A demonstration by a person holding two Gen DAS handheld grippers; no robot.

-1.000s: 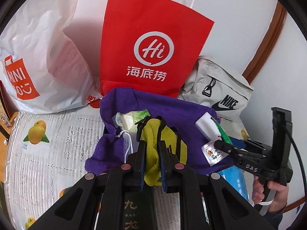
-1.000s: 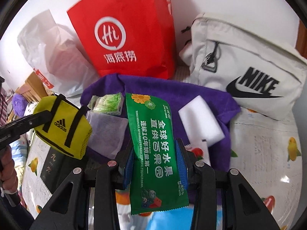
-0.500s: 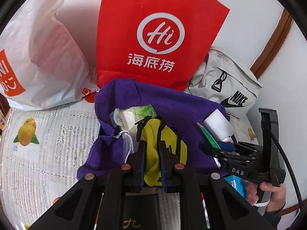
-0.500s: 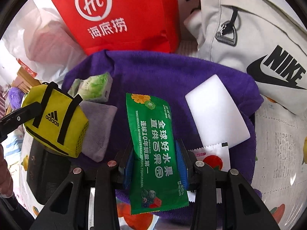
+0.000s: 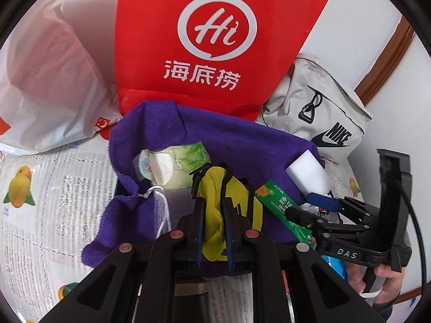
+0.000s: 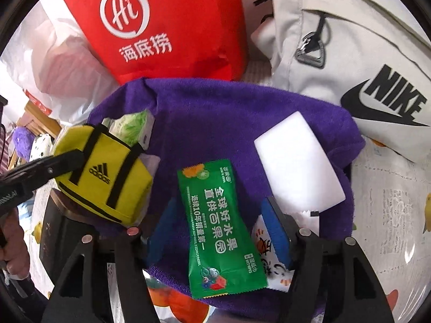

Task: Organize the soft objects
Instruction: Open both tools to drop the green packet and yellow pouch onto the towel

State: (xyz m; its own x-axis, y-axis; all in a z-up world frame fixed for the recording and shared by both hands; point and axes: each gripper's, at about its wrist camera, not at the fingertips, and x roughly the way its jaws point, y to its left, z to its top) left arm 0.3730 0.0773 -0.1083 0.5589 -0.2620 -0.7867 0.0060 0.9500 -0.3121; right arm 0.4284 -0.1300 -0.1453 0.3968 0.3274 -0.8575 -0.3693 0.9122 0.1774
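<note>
Beyond the right gripper (image 6: pixel 221 231), the red paper bag (image 6: pixel 172 27) carries a white ring with "Hi" and the characters 海底捞. To its right, the pale grey bag (image 6: pixel 350 62) bears a black swoosh and "NIKE". The yellow pouch (image 6: pixel 105 175), off to the left, reads "adidas" under three stripes. Between the gripper's fingers, the green sachet (image 6: pixel 218 228) reads 全球好水果 直供百果园. In the left wrist view, the right gripper's black body is marked "DAS".

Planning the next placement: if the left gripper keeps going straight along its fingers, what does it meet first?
Probably the green tissue pack on the purple towel, just past the yellow bag the left gripper holds; depth is uncertain.
</note>
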